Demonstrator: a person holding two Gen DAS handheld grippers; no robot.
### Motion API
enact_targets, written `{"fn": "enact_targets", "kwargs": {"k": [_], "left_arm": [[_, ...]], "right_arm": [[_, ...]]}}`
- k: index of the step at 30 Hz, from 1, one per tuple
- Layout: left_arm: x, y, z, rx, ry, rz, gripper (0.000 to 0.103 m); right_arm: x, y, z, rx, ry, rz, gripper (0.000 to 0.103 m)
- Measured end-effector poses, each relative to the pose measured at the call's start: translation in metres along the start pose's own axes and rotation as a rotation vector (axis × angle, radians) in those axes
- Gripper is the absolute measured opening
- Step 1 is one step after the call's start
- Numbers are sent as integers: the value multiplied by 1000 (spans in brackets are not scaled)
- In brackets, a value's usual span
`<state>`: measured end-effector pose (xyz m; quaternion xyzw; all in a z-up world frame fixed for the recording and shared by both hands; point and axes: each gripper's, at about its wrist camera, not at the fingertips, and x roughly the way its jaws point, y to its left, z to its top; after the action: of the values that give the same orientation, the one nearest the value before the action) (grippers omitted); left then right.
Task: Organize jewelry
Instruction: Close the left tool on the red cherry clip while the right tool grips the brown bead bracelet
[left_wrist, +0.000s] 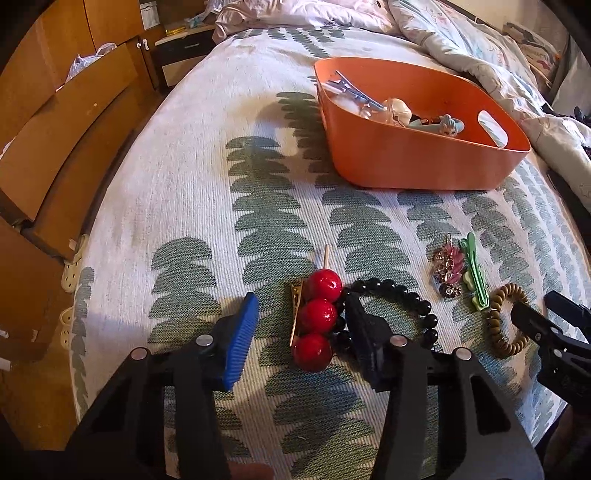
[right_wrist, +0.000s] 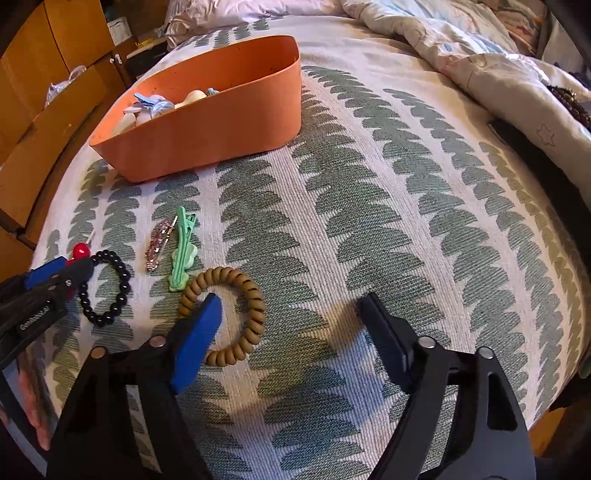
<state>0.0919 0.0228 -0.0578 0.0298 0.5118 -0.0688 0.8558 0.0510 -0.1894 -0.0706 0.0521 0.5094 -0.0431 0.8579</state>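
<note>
A hair clip with three red balls (left_wrist: 317, 317) on a gold bar lies on the patterned bedspread (left_wrist: 184, 206). My left gripper (left_wrist: 303, 297) straddles it, open; the blue pad (left_wrist: 240, 339) stands clear of the clip and the black finger (left_wrist: 364, 332) rests against a black bead bracelet (left_wrist: 406, 291). My right gripper (right_wrist: 291, 299) is open over a brown coil hair tie (right_wrist: 225, 317), its blue finger (right_wrist: 199, 332) inside the ring. A pink rhinestone clip (right_wrist: 159, 243) and a green clip (right_wrist: 181, 251) lie between the bracelet (right_wrist: 107, 291) and the tie.
An orange basket (left_wrist: 424, 162) holding several hair accessories stands farther back on the bed. A crumpled duvet (right_wrist: 461, 55) covers the far right. Wooden cupboards (left_wrist: 55, 110) line the left beyond the bed's edge. A hand (right_wrist: 33, 406) shows at the lower left.
</note>
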Motion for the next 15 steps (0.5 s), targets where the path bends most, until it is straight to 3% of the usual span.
{"fn": "enact_targets", "kwargs": {"k": [8, 15], "left_arm": [[2, 2, 2, 1, 1, -14, 49], [0, 11, 3, -56, -5, -71, 48]], "right_arm": [[-1, 4, -1, -19, -17, -21, 72], [-3, 5, 0, -16, -26, -17, 70]]}}
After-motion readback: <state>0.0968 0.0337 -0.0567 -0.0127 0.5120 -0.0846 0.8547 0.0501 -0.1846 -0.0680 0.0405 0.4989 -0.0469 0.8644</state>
